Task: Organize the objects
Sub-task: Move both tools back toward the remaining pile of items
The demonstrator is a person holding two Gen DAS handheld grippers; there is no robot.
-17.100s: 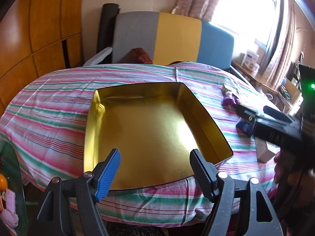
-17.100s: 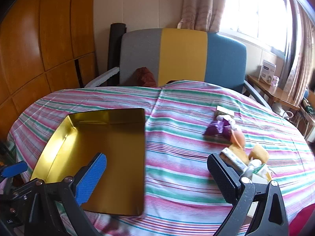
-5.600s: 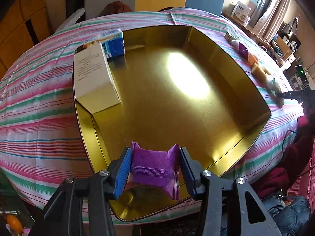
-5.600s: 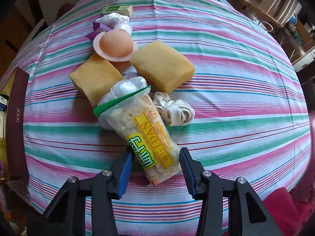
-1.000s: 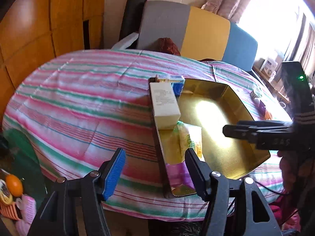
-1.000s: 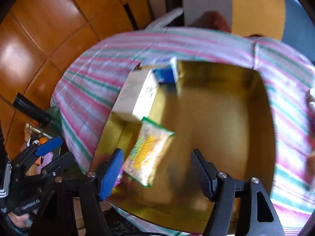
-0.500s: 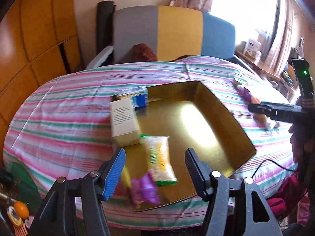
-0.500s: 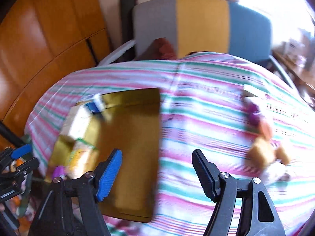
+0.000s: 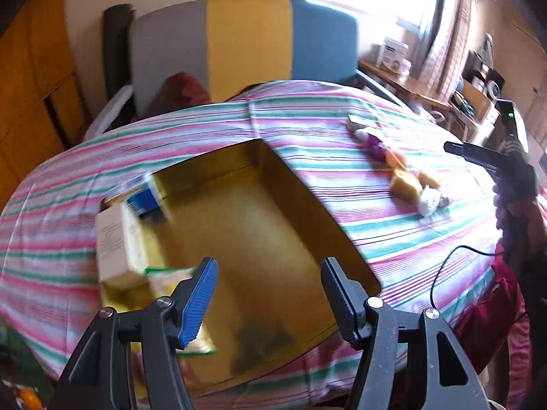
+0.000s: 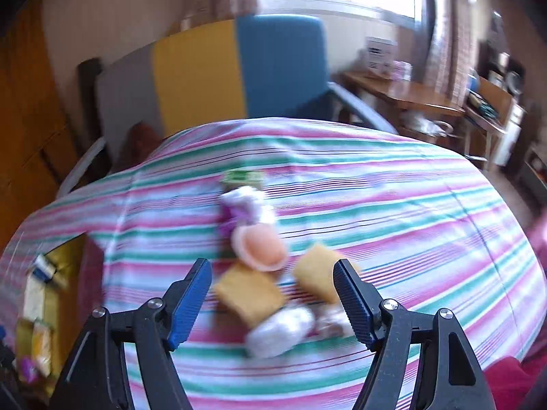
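Note:
A gold tin tray (image 9: 342, 239) lies on the striped tablecloth and holds a white box (image 9: 114, 242), a blue box (image 9: 143, 200) and a yellow snack bag (image 9: 167, 278). My left gripper (image 9: 268, 299) is open and empty above the tray's near end. My right gripper (image 10: 273, 302) is open and empty above a pile on the cloth: two yellow sponges (image 10: 248, 294), a peach egg-shaped thing (image 10: 261, 246), a purple and white wrapper (image 10: 239, 210), a white rope bundle (image 10: 280, 331) and a small green box (image 10: 242, 176). The tray also shows at the right wrist view's left edge (image 10: 65, 259).
A grey, yellow and blue chair (image 9: 246, 41) stands behind the table. A wooden side table (image 10: 410, 99) with boxes stands at the right by the window. Wooden panels line the left wall. A black cable (image 9: 454, 256) hangs at the table's right edge.
My right gripper has swung right, from over the tray to over the pile of loose objects. My left gripper has moved a little closer to the tray. Both stay open.

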